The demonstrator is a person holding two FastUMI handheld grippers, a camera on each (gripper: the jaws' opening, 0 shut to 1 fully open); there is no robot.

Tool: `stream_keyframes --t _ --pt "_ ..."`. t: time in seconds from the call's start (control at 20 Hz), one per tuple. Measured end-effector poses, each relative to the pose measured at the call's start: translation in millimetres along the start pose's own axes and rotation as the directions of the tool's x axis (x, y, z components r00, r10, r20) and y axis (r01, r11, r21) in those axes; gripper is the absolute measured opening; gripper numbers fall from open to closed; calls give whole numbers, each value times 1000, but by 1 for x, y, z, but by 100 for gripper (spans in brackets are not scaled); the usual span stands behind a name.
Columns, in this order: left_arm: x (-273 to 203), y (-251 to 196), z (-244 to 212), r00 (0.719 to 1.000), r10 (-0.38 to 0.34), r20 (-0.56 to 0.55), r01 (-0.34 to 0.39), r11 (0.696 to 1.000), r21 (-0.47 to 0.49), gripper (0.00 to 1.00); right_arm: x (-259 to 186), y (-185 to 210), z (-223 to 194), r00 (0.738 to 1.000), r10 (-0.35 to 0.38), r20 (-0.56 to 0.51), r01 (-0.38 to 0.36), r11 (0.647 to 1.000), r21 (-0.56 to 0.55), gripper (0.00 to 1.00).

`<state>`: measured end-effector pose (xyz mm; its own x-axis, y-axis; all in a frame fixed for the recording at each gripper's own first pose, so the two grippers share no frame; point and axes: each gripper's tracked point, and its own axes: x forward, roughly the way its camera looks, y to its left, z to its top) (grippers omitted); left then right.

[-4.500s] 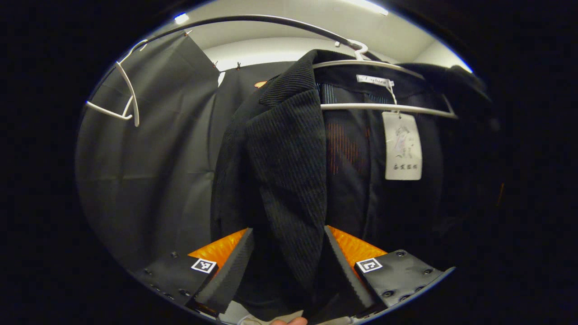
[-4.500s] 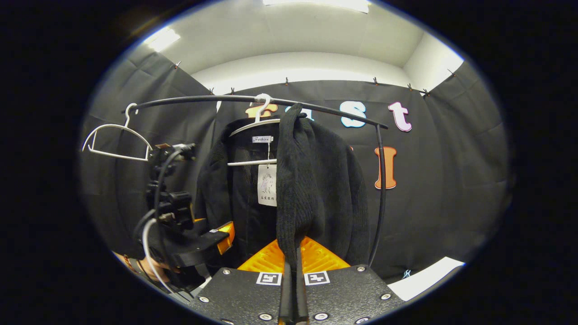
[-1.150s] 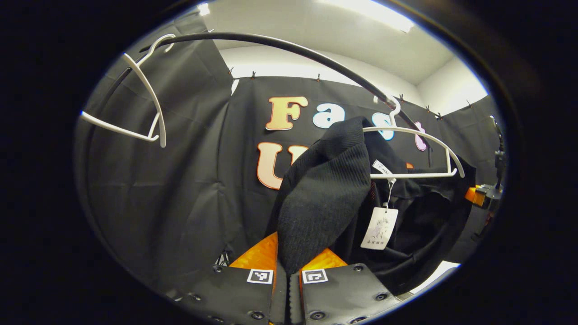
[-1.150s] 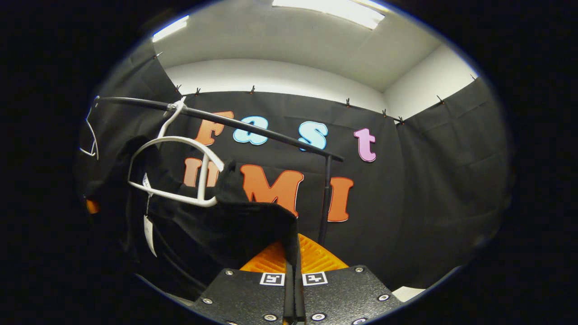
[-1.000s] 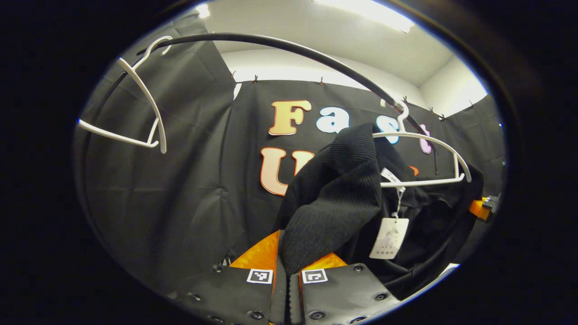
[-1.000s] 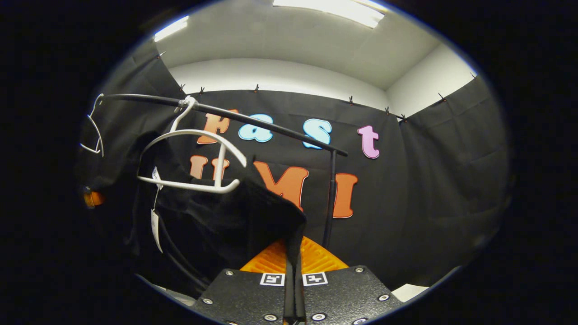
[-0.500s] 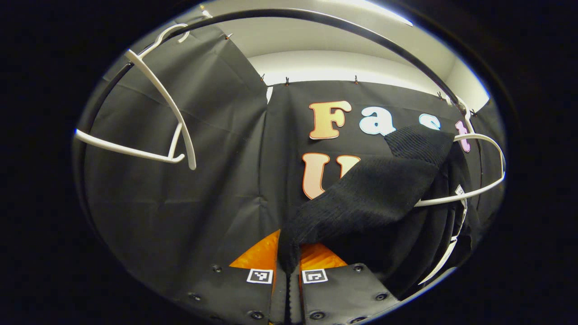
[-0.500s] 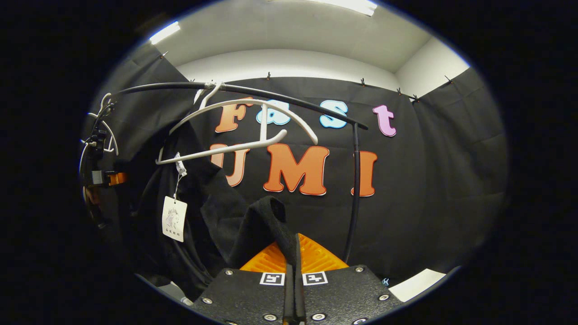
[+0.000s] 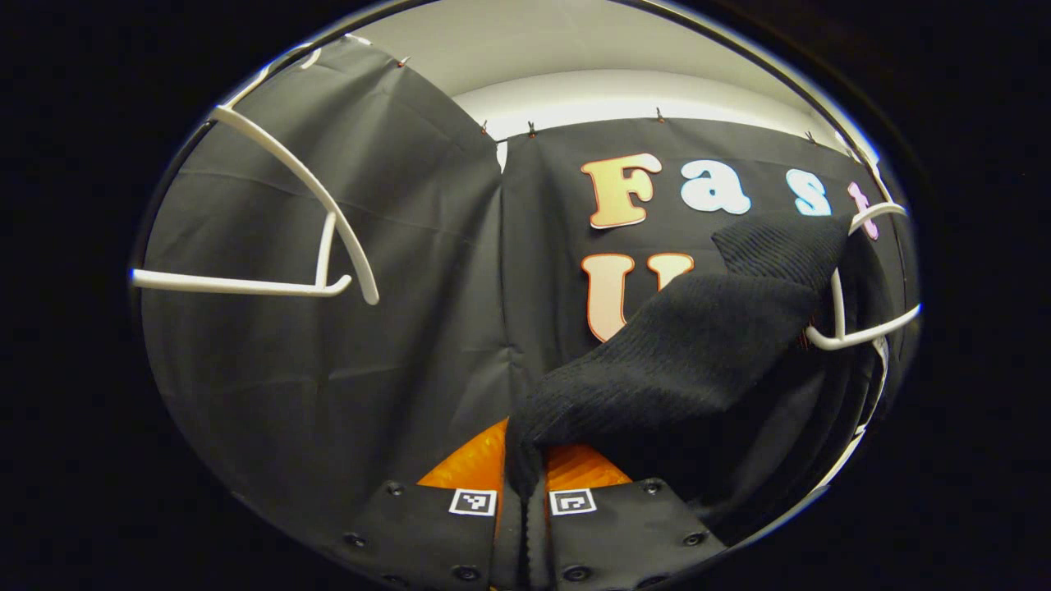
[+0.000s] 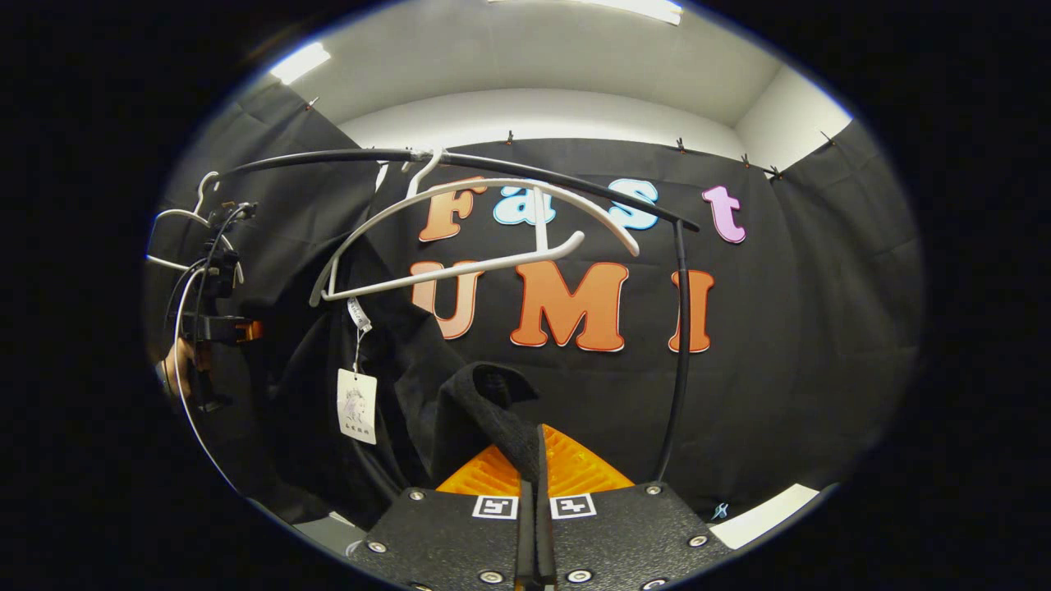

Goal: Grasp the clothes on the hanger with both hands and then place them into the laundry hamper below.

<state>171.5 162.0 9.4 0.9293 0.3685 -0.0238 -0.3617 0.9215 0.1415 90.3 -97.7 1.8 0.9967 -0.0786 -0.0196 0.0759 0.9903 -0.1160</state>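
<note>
Left gripper (image 9: 525,492) and right gripper (image 10: 532,492) each pinched an edge of the black garment (image 9: 690,361). It sagged below the white hanger (image 10: 484,238), one shoulder hooked on the left-gripper side; hamper unseen.

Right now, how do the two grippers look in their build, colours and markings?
Left gripper and right gripper look alike: black plates with screws, two small square black-and-white markers, ribbed orange parts behind. In the right gripper view the left gripper carries looping cables.
</note>
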Motion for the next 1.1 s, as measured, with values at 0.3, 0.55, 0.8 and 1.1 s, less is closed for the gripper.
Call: stream_keyframes --t 0.3,0.55,0.8,1.1 --pt "5 16 2 999 34 22 -35 996 78 10 9 15 -3 999 35 -15 -35 999 19 0" --pt "6 22 -8 998 61 -6 -60 996 67 12 1 41 -16 996 85 -38 -84 996 32 0" --pt "-30 30 -24 999 11 -51 -10 1000 25 10 0 58 -27 989 129 -70 -126 991 50 0" --pt "-55 -10 -53 989 -94 -116 101 993 57 10 -5 93 -38 973 211 -89 -208 977 43 0"
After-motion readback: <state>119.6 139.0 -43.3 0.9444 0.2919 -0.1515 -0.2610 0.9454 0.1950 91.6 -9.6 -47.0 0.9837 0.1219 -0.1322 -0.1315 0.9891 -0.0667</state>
